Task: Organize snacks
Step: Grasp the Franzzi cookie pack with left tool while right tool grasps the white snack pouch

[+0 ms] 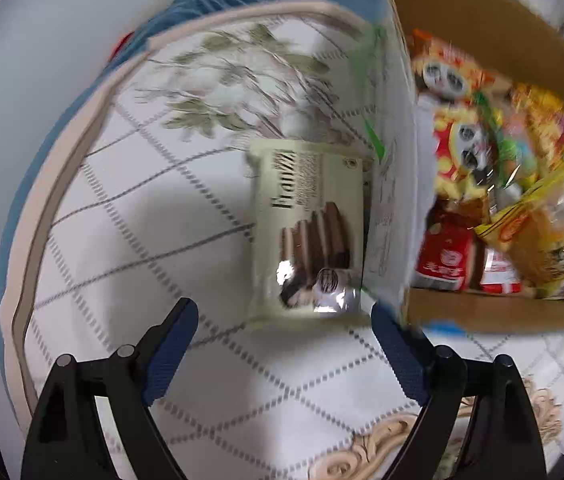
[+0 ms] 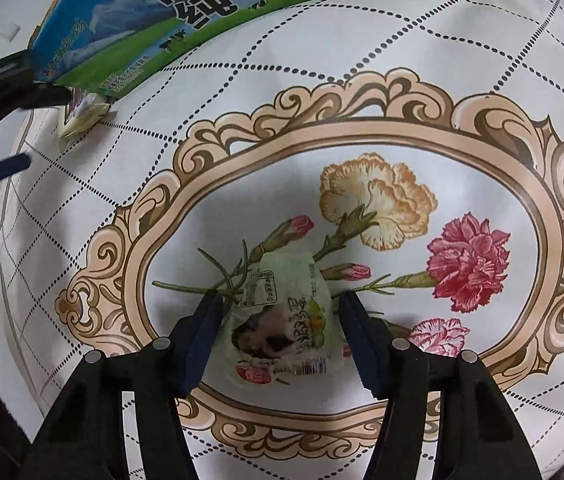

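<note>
In the left wrist view, a cream wafer packet (image 1: 309, 227) is lying flat on the patterned tablecloth (image 1: 170, 240), its long axis running away from the camera, the printed wafers at the near end. It is lying just beside the printed wall of a cardboard box (image 1: 493, 316) at the right, which is filled with bright snack bags (image 1: 513, 184). The left gripper (image 1: 283, 320) is being held wide apart above the cloth, nothing between its jaws; the packet's near end is sitting just beyond the tips. The picture is blurred, so the small print is unreadable.

In the right wrist view, a pale green snack pouch (image 2: 282, 316) is lying on the cloth's flower medallion (image 2: 361, 140), long axis pointing away, barcode nearest. The right gripper (image 2: 280, 306) is being closed around it, blue pads at both sides; whether they are pressing cannot be told. A blue-green milk carton (image 2: 210, 12) is cut off at the top edge.
</note>
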`<state>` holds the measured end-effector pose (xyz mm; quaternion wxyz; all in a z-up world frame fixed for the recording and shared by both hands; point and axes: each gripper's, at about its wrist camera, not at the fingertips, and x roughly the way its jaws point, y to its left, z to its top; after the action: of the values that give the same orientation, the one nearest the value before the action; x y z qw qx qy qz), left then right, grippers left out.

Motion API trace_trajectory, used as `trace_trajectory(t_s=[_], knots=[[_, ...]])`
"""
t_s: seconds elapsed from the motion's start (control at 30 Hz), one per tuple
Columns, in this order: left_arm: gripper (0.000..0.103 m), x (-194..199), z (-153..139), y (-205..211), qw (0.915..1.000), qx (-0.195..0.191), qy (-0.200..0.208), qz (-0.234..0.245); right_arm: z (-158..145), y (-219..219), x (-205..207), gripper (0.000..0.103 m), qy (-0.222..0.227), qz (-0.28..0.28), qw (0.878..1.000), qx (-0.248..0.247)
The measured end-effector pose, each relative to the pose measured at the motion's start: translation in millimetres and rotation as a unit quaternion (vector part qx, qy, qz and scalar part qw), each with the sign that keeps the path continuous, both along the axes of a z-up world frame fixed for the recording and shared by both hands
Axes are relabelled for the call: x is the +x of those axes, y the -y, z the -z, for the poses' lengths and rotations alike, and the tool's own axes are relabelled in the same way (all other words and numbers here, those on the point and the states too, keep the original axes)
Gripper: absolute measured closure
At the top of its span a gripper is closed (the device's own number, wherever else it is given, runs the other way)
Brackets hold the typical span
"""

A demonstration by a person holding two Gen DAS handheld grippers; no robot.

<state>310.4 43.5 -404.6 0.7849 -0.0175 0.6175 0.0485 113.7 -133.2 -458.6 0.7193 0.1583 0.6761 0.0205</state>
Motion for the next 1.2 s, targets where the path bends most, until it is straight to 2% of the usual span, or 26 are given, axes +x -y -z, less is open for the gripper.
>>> trace_trajectory(t_s=[0.13,0.23,0.27,0.3,0.33,0.5,0.63,0.73,0.97,1.07,1.2], knots=[[0.014,12,27,10,0.9991,0.026,-0.023,0.025,-3,2,2,0.040,0.000,-0.001,1.000,-0.003],[0.016,15,28,17,0.9980,0.044,-0.009,0.043,-6,3,15,0.043,-0.001,-0.005,1.000,-0.003],[0.020,14,26,16,0.9981,0.039,0.001,0.048,-6,3,17,0.043,-0.002,-0.006,1.000,-0.002],[0.035,13,25,16,0.9981,0.035,0.008,0.050,-6,4,19,0.043,-0.003,-0.006,1.000,-0.001],[0.046,10,23,16,0.9980,0.032,0.013,0.053,-7,5,20,0.044,-0.003,-0.007,1.000,0.000],[0.046,-11,14,13,0.9980,0.017,0.029,0.053,-8,7,12,0.044,-0.005,-0.015,1.000,0.004],[0.046,-54,5,11,0.9980,0.003,0.030,0.056,-7,9,-5,0.044,-0.006,-0.030,1.000,0.004],[0.046,-113,-1,8,0.9980,-0.016,0.016,0.058,-8,14,-21,0.044,-0.011,-0.041,0.999,0.004],[0.046,-239,-9,15,0.9972,-0.024,-0.026,0.066,-9,25,-72,0.044,-0.036,-0.071,0.997,0.005],[0.045,-270,-5,19,0.9968,-0.021,-0.046,0.063,-8,27,-88,0.044,-0.044,-0.081,0.996,0.003],[0.040,-280,3,27,0.9965,-0.010,-0.058,0.059,-8,26,-96,0.043,-0.048,-0.088,0.995,-0.001]])
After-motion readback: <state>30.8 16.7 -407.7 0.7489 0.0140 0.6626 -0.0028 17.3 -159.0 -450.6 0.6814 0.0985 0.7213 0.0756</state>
